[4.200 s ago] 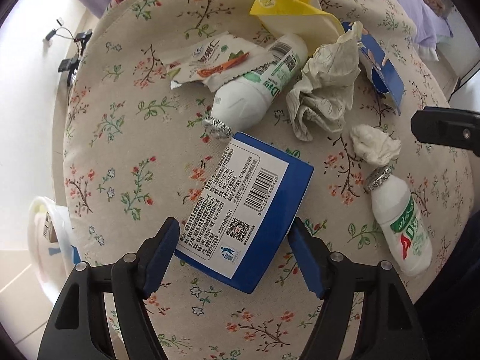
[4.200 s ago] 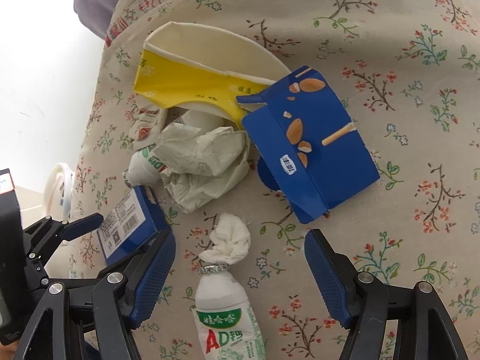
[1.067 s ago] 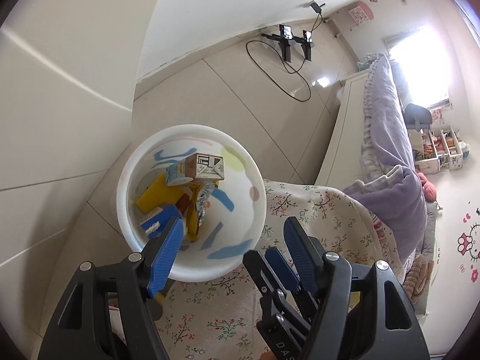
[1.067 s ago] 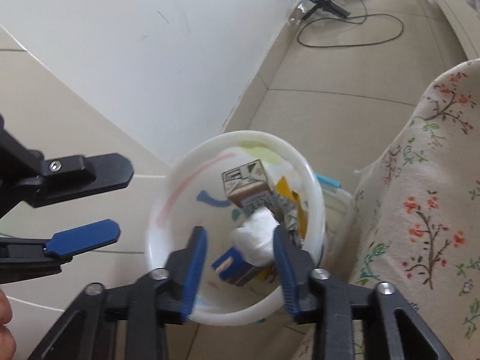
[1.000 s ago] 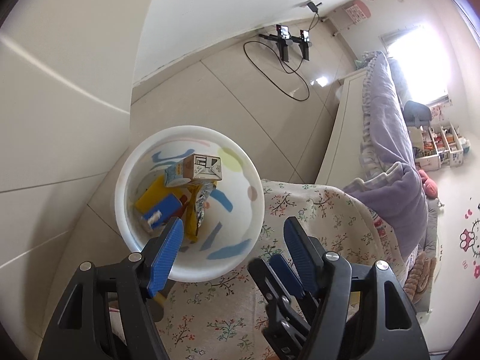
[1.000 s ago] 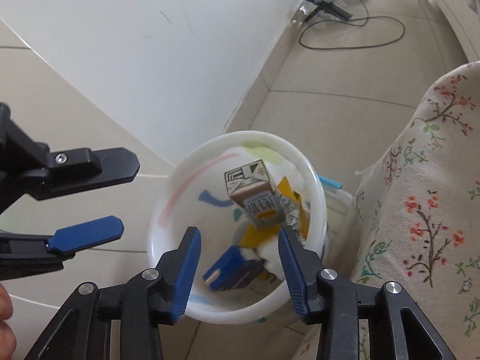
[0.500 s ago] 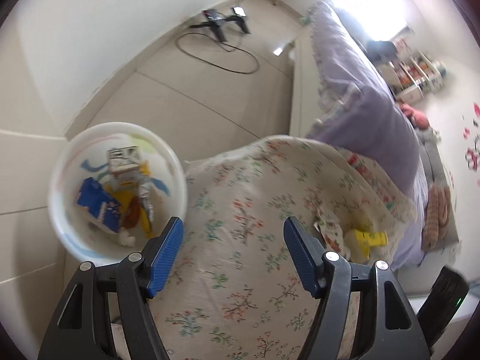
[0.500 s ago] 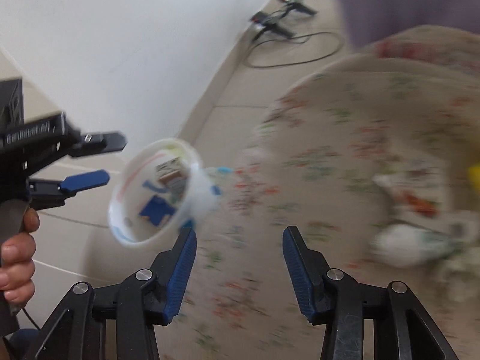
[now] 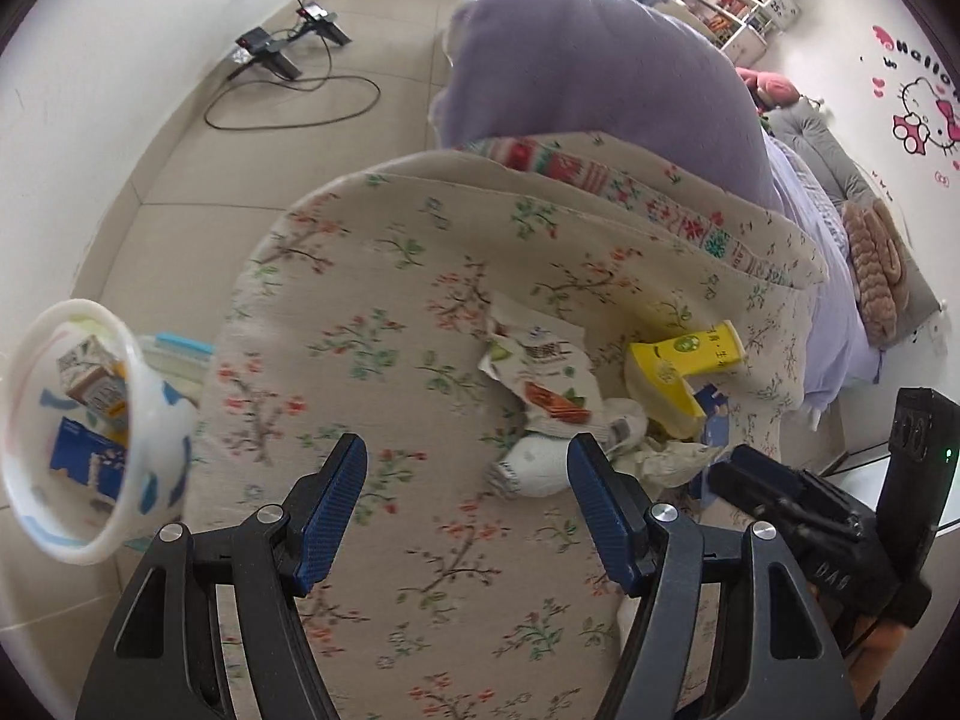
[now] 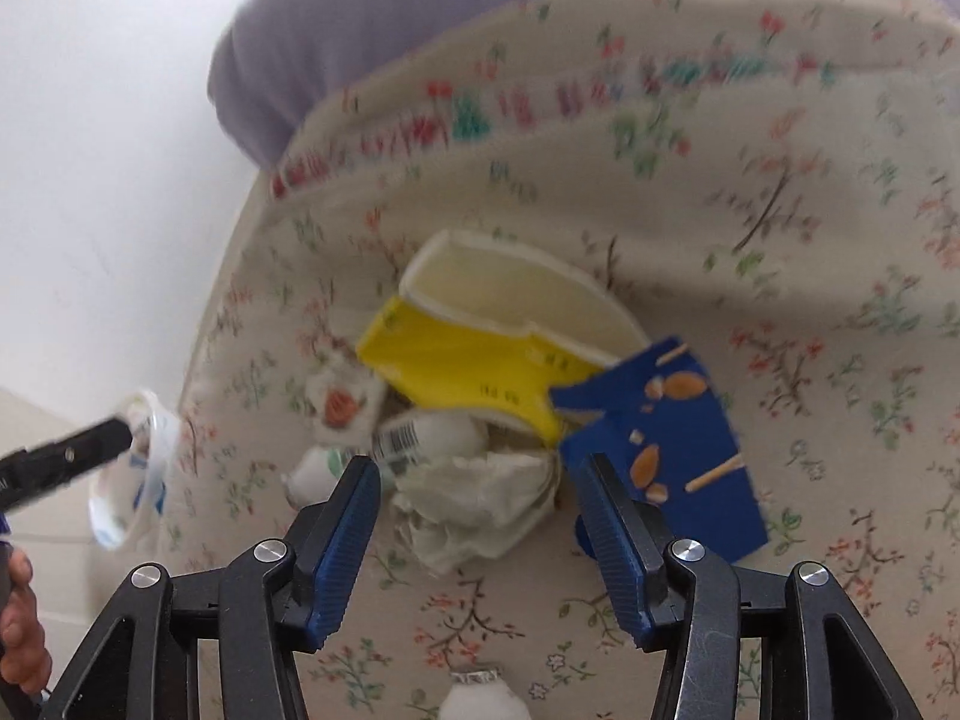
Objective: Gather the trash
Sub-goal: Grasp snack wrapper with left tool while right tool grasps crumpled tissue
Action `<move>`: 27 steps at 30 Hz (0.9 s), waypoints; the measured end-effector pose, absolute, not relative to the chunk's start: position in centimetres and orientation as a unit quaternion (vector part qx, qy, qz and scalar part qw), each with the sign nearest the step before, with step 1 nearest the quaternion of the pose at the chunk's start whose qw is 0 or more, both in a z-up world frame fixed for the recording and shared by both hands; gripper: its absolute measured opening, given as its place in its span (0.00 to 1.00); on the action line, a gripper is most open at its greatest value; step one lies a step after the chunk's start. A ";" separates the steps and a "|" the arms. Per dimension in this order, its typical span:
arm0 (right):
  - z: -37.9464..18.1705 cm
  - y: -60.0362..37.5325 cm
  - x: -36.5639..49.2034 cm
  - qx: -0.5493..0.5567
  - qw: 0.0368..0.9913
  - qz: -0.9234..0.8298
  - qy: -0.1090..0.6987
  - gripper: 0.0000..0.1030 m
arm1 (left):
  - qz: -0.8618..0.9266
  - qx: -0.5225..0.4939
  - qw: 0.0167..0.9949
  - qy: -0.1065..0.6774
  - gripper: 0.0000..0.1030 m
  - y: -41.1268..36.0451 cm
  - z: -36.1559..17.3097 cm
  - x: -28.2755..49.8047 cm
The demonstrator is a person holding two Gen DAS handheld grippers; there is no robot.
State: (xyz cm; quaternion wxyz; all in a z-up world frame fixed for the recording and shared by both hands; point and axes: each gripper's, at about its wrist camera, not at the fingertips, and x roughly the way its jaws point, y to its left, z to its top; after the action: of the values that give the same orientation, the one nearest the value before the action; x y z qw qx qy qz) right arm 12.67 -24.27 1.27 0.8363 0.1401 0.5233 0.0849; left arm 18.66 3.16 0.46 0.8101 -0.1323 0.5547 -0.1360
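Bin: the white bin (image 9: 72, 456) is at the far left of my left wrist view, on the floor beside the flowered cloth (image 9: 390, 312); a small carton (image 9: 90, 375) and a blue box (image 9: 81, 459) lie inside it. In the right wrist view the bin (image 10: 135, 468) is a blur at the left edge of the cloth.
Left gripper: my left gripper (image 9: 468, 498) has its blue fingers spread wide with nothing between them, over bare cloth between the bin and the pile.
Wrapper: a torn snack wrapper (image 9: 540, 372) is the leftmost piece of the pile; it lies flat on the cloth.
Bottle: a white bottle (image 10: 420, 444) lies on its side just right of the wrapper, partly under the yellow carton (image 10: 474, 348).
Tissue: a crumpled tissue (image 10: 474, 504) lies below the bottle and touches it, framed between my right fingers.
Right gripper: my right gripper (image 10: 480, 540) is spread apart and grips nothing; it is just above the tissue.
Yellow carton: flattened, open end up, at the top of the pile.
Blue box: a second blue box (image 10: 666, 444) with nut pictures, at the pile's right edge, tucked against the yellow carton.
Second bottle: only the foil top of another white bottle (image 10: 474, 696) shows at the bottom edge, apart from the pile.
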 end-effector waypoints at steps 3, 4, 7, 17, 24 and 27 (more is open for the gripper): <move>0.4 -23.0 13.3 0.105 0.834 0.104 0.531 0.58 | -0.140 -0.159 0.795 0.568 0.70 2.3 -0.6 19.4; 0.2 -22.5 13.6 0.099 0.834 0.109 0.532 0.58 | -0.138 -0.170 0.790 0.573 0.70 2.1 -1.0 19.7; -0.6 -21.4 14.4 0.087 0.828 0.117 0.541 0.58 | -0.130 -0.198 0.781 0.577 0.70 1.7 -2.0 20.4; -2.6 -19.0 14.8 0.021 0.830 0.110 0.547 0.15 | -0.132 -0.219 0.763 0.593 0.70 -0.7 -4.5 22.3; 0.1 -19.7 12.9 0.038 0.844 0.131 0.519 0.08 | -0.126 -0.211 0.759 0.603 0.70 -2.6 -5.9 23.3; 1.2 -20.8 11.6 0.053 0.848 0.136 0.510 0.08 | -0.130 -0.205 0.760 0.602 0.70 -3.2 -6.3 23.6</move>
State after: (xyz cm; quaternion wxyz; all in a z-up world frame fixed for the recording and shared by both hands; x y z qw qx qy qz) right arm 11.64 -20.79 1.15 0.8477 0.0525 0.5100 0.1360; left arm 23.59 -3.22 -6.25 0.7603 -0.2052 0.6024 -0.1302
